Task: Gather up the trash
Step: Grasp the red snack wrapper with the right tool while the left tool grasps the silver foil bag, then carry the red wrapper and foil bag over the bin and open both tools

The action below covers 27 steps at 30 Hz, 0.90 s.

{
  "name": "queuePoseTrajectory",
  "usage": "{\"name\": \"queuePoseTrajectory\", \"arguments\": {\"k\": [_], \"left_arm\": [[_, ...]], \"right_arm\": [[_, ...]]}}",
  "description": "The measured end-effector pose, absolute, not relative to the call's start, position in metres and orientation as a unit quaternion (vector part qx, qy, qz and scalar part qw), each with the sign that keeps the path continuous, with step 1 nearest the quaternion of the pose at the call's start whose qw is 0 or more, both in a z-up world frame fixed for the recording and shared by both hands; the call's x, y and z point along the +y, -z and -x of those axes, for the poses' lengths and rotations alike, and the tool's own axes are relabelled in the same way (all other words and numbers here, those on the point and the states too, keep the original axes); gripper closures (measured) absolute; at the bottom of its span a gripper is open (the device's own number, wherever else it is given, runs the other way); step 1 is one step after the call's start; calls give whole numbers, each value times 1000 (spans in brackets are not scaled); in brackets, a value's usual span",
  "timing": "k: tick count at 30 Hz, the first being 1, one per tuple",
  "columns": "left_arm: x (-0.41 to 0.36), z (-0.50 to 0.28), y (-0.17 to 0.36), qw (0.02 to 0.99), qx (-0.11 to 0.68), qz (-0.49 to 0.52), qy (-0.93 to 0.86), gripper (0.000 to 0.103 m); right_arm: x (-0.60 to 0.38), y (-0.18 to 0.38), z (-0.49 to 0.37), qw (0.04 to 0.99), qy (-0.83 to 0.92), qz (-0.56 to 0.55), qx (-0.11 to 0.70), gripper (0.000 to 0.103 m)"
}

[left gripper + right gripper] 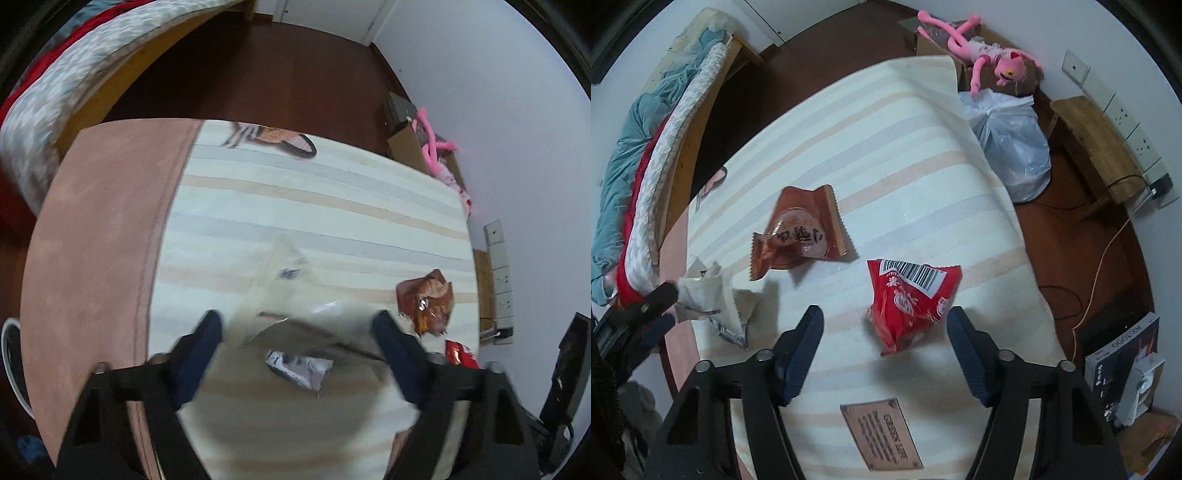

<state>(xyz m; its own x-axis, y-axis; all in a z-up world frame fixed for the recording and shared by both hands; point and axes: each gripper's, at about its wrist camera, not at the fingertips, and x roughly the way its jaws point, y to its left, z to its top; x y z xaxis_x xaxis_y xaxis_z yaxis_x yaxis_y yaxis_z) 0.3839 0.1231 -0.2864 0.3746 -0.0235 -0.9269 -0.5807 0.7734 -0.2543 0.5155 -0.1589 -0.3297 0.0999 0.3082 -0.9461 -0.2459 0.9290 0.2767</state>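
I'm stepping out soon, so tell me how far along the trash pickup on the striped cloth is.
Nothing looks collected yet. Three wrappers remain on the striped cloth: the red wrapper, the brown wrapper and the white wrapper. The right claw hangs open over the red one, not gripping. The left claw is open above the white one. A white plastic bag sits on the floor beside the cloth.

3 wrappers (912, 302) on the striped mat (894, 147); plastic bag (1012, 147) on the floor (1071, 229) beyond its right edge
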Motion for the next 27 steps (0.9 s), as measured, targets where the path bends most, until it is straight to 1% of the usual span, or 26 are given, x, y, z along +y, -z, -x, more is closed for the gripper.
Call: {"name": "queuePoseTrajectory", "arguments": {"k": [2,4,5,7,8,9,11,12,13,18,22,27], "left_arm": [[118,-391,292,779,536,277,-173,48],[113,-394,291,784,534,268,-170,55],[111,-394,290,787,532,264,-170,61],[108,-396,290,791,530,257,-166,72],[107,-394,288,793,528,252,-167,75],[105,-392,286,798,525,242,-171,77],[104,-387,282,804,520,228,-179,84],[104,-383,279,806,517,225,-180,86],[104,-382,277,808,515,221,-183,91],[103,-350,252,825,486,201,-207,91],[107,-322,230,836,462,205,-216,92],[116,-273,186,854,418,207,-231,92]], "right_arm": [[-158,333,-516,741,-188,-25,644,44],[-156,333,-515,744,-188,-20,641,54],[-156,332,-514,744,-189,-20,641,56],[-154,330,-511,747,-191,-15,637,66],[-153,328,-510,749,-192,-12,634,68],[-152,326,-509,750,-194,-9,632,72],[-150,321,-504,754,-200,-4,626,78],[-149,317,-501,757,-202,-2,622,80],[-148,313,-498,760,-205,1,617,83],[-143,288,-479,769,-226,9,598,87],[-139,264,-457,774,-249,9,582,88],[-123,227,-423,778,-285,9,560,89]]}}
